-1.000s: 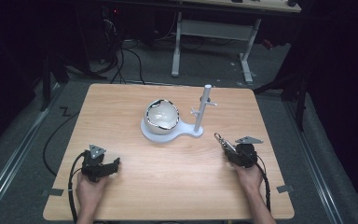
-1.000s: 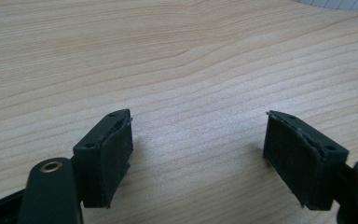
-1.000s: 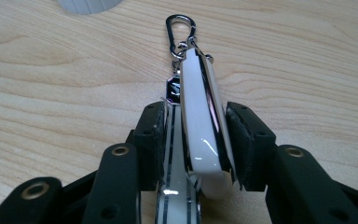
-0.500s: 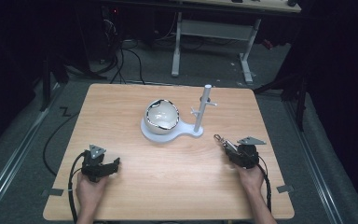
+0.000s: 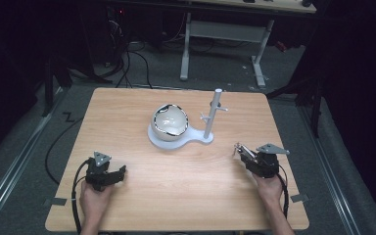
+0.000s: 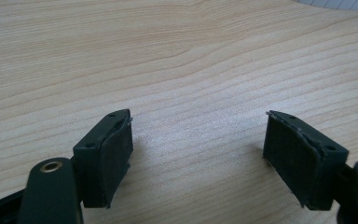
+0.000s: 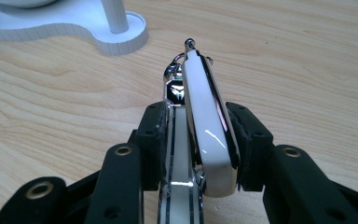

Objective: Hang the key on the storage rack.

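Note:
A white and chrome key fob with a metal clasp at its tip is pinched on edge between my right gripper's black jaws, just above the wood. Seen from above, my right gripper is shut on the key fob at the table's right, pointing left toward the white stand's base. My left gripper rests at the front left. Its jaws stand wide apart over bare wood in the left gripper view, with nothing between them.
A white stand carries a round bowl and an upright post with small pegs at the table's middle. The stand's base and post foot lie ahead of my right gripper. The table edge runs close below both hands.
My right gripper has risen slightly off the table with the key fob in it. The left gripper has stayed where it was.

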Demonstrator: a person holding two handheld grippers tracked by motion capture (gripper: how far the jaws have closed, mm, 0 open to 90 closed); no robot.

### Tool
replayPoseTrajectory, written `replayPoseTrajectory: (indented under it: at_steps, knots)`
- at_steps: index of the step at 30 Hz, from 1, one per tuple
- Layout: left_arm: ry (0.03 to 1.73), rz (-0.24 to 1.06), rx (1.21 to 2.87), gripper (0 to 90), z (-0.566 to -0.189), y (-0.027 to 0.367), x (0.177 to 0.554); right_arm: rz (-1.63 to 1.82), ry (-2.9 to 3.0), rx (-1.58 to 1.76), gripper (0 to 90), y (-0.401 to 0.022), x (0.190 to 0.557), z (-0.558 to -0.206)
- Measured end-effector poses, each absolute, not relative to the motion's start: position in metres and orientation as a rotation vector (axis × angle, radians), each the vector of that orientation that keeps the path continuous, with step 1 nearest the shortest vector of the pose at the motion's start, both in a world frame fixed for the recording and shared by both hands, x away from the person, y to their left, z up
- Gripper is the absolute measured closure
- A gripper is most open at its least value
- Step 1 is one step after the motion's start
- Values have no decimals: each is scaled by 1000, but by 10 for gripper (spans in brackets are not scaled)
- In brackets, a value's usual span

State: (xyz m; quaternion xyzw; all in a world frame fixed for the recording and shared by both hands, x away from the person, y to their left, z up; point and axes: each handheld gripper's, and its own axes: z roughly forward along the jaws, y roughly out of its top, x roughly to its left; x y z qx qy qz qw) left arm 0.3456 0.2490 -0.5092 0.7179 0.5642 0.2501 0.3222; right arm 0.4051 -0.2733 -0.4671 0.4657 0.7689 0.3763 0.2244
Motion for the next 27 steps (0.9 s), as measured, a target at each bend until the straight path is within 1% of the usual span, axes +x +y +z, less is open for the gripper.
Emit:
replayPoseTrajectory:
  at_steps: [18,27]
  knots:
    - [1481,657,1885,243,-509,249,346,1140,2072,1190,611,-270,395,-430]
    - [1481,657,1885,242,-509,249,346,1162,2058,1168,612,-270,394,-419]
